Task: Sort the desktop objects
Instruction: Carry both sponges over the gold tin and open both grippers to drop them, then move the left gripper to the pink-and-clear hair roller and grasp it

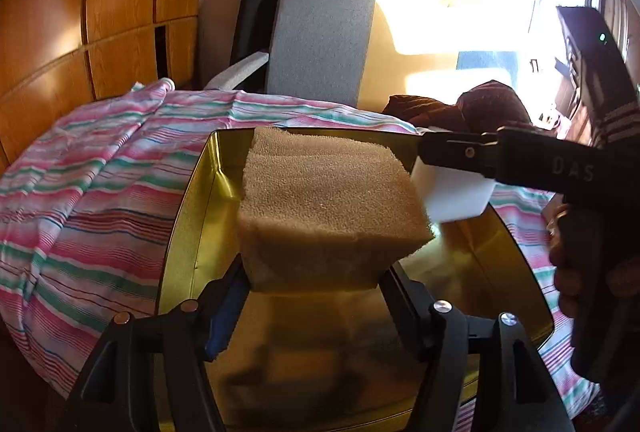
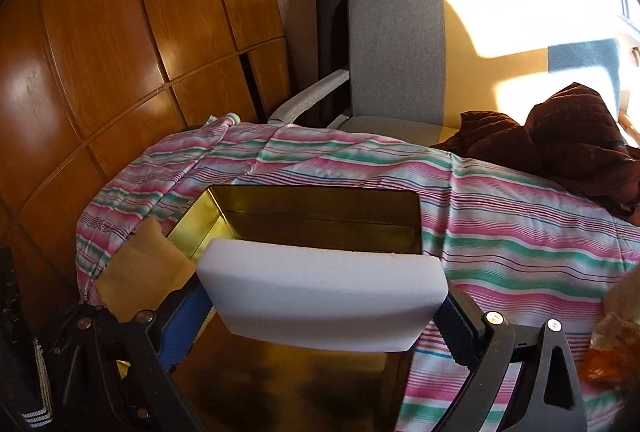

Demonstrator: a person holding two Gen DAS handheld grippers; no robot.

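Held over the gold tin: tan sponge in left gripper jaws, white foam block clamped in right gripper; crowding together risks collision or a miss.

Tin on cloth-covered worktop, two sponges held over it.

Open tin sits on striped cloth; coarse sponge above tin's middle, smooth sponge just right of it. Chair behind worktop; crumpled garment far right.
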